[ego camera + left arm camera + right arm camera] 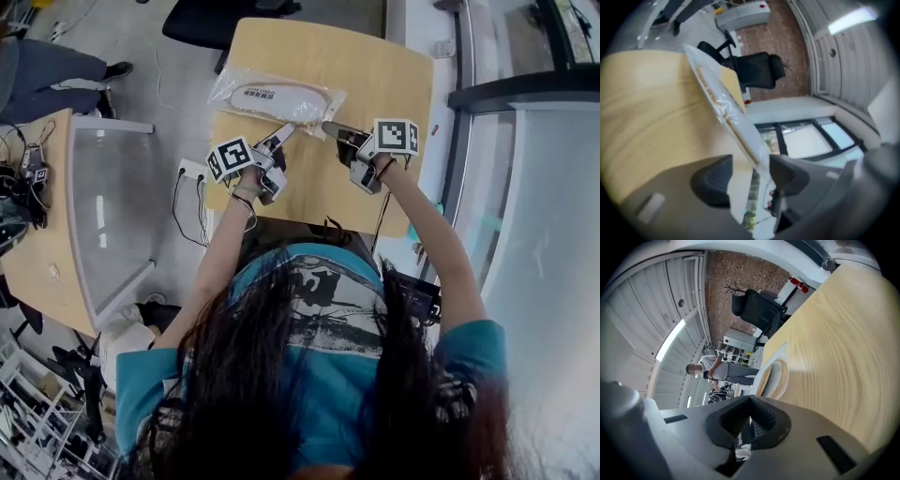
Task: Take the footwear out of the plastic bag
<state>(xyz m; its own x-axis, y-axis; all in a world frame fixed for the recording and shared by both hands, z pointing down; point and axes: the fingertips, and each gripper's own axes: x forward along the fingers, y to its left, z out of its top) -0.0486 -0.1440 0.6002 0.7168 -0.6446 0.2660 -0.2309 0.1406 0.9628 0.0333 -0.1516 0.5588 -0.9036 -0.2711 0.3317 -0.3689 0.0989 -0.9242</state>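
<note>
A clear plastic bag (225,86) lies on the far half of the wooden table (375,75), and a flat tan slipper (277,97) shows inside it. My left gripper (286,132) reaches the bag's near edge. In the left gripper view its jaws stand apart, the bag (740,125) and slipper (711,93) run between them, and the pads do not press on the film. My right gripper (327,126) meets the bag's near right corner. In the right gripper view its jaws are shut (750,420), with the bag (783,351) and slipper (776,376) running down into them.
A black office chair (217,19) stands beyond the table's far edge. A glass-topped table (108,216) and a socket with cables (192,178) are to the left. A seated person's legs (52,80) show at far left. A window ledge (487,141) runs along the right.
</note>
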